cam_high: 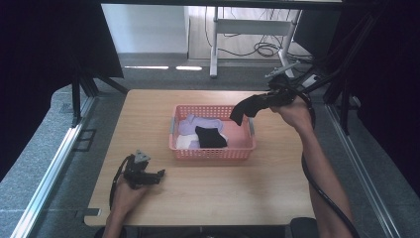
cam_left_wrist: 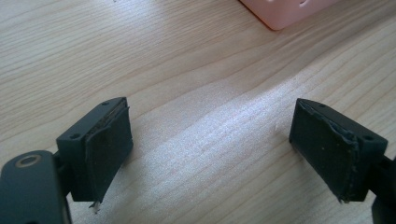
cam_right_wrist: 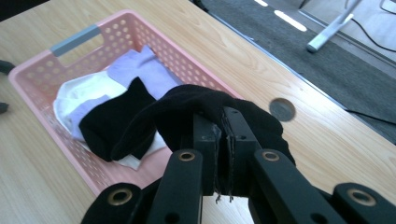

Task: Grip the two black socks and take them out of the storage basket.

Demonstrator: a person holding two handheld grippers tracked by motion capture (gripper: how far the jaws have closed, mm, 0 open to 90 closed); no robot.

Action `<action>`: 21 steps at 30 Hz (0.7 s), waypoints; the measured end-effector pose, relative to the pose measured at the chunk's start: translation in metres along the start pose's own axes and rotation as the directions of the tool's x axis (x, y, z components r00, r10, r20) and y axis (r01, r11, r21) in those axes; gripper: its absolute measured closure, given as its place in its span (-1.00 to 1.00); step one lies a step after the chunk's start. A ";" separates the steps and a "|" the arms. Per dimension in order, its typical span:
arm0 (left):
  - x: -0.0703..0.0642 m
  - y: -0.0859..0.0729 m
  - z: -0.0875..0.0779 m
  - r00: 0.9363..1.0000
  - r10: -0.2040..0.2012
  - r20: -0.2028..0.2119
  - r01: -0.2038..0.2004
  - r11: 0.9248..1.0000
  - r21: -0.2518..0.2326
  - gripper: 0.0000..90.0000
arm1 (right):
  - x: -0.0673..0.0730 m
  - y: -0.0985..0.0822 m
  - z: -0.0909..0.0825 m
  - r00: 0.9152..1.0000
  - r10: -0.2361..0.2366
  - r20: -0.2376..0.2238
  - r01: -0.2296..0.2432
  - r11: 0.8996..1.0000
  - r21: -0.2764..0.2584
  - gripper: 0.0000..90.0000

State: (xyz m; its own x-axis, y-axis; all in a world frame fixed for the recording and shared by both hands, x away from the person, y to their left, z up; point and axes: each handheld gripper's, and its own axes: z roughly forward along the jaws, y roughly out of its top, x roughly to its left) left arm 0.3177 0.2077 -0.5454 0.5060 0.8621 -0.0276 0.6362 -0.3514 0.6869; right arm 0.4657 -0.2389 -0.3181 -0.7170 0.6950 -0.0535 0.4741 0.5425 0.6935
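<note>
My right gripper is shut on a black sock, which hangs in the air above the right end of a pink basket. Inside the basket lie a lilac sock, a second black sock and a white sock. My left gripper rests low on the wooden table at the front left. Its jaws stand wide open with bare wood between them. A pink basket corner shows ahead of it.
A round cable hole sits in the tabletop beside the basket. Beyond the table's far edge stand a white desk frame and cables on the floor. Black curtains hang at both sides.
</note>
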 end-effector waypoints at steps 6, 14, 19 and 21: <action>0.000 0.000 0.000 1.000 0.000 0.000 0.000 1.000 0.000 -0.71 | -0.018 -0.020 -0.013 0.998 0.041 0.041 -0.041 0.999 0.006 0.89; 0.000 0.000 0.000 1.000 0.000 0.001 0.000 1.000 0.003 -0.71 | -0.035 -0.043 -0.027 0.992 0.089 0.088 -0.090 0.996 0.007 0.89; 0.000 0.000 0.000 1.000 0.000 0.001 0.000 1.000 0.003 -0.71 | -0.043 -0.055 -0.033 0.988 0.108 0.113 -0.110 0.994 0.012 0.89; 0.000 0.000 0.000 1.000 0.000 0.001 0.000 1.000 0.003 -0.71 | -0.050 -0.066 -0.036 0.983 0.122 0.137 -0.126 0.992 0.019 0.89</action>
State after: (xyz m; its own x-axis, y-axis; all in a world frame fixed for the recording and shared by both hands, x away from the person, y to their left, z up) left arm 0.3176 0.2078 -0.5452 0.5067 0.8617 -0.0279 0.6375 -0.3527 0.6849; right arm 0.4515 -0.3264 -0.3350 -0.5769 0.8141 -0.0664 0.5703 0.4596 0.6808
